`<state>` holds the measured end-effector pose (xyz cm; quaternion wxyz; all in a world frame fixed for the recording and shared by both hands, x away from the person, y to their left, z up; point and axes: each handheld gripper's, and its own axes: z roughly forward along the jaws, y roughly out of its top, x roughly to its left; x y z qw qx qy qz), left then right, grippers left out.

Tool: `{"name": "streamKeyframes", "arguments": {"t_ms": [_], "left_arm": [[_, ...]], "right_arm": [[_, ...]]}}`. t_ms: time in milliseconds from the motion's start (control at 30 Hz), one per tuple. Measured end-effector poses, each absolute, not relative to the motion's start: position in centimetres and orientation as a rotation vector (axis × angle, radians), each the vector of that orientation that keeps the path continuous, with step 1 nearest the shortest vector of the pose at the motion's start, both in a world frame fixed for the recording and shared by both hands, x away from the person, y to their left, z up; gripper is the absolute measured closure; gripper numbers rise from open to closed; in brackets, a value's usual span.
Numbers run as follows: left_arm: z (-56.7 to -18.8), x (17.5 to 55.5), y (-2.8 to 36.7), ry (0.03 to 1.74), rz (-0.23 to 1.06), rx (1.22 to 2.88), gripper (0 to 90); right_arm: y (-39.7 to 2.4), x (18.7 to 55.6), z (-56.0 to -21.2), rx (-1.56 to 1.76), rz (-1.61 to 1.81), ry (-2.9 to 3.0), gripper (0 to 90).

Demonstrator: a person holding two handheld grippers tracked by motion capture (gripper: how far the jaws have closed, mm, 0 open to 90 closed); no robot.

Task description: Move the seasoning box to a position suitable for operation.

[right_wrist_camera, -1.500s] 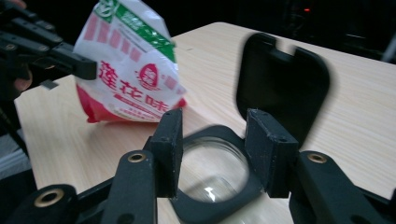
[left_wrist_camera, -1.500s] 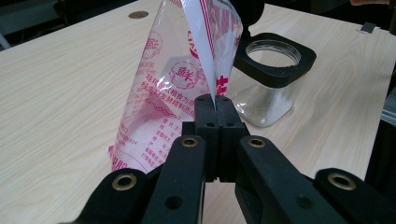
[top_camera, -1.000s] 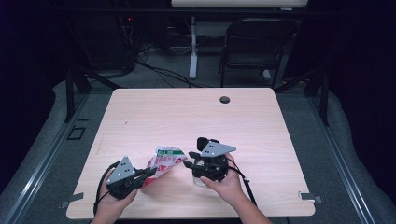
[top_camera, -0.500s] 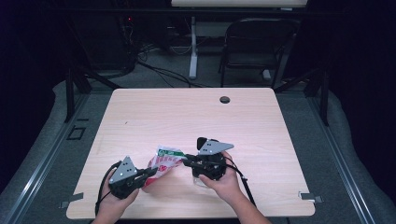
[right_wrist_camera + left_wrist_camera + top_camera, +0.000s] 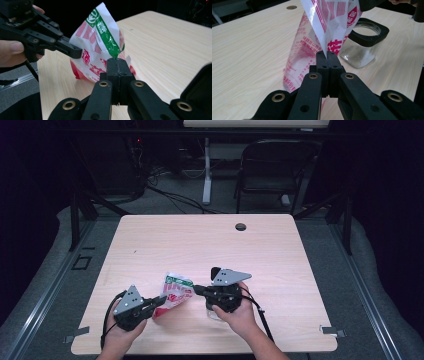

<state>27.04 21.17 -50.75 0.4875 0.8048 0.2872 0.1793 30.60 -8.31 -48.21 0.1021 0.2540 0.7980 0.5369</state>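
Right gripper (image 5: 197,291): jaws pressed together on an edge of the bag, having just been closing with the bag between them; in the right gripper view (image 5: 117,60) the green-striped edge runs down into the seam between the two black pads; in the high view it sits at about five o'clock from the table's middle, pointing towards nine o'clock; a grey plate rides on top; a cable trails off towards five o'clock.
Left gripper (image 5: 161,300): jaws pressed together, pinching the bag's lower edge; in the left gripper view (image 5: 327,55) the plastic rises straight out of the closed pads; in the high view it lies at about seven o'clock from the table's middle, pointing towards two o'clock.
Table (image 5: 210,245): pale wood grain; a small round hole (image 5: 241,226) near the far edge at twelve o'clock.
Bag (image 5: 174,292): white plastic with red print and a green strip at its top; held up off the table between the two grippers, one pinching each side; crumpled, its top tilted towards eleven o'clock.
Jar (image 5: 359,47): clear glass with a black rim, open at the top; standing upright on the table just behind the bag in the left gripper view, at about two o'clock from the left gripper's pads.
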Motion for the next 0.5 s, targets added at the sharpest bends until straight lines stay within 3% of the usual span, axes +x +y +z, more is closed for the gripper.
{"name": "streamKeyframes", "arguments": {"t_ms": [500], "left_arm": [[-50.0, 27.5, 21.3, 0.692, 0.447, 1.915, 90.0]], "right_arm": [[-7.8, 30.3, -45.0, 0.671, 1.704, 2.294, 90.0]]}}
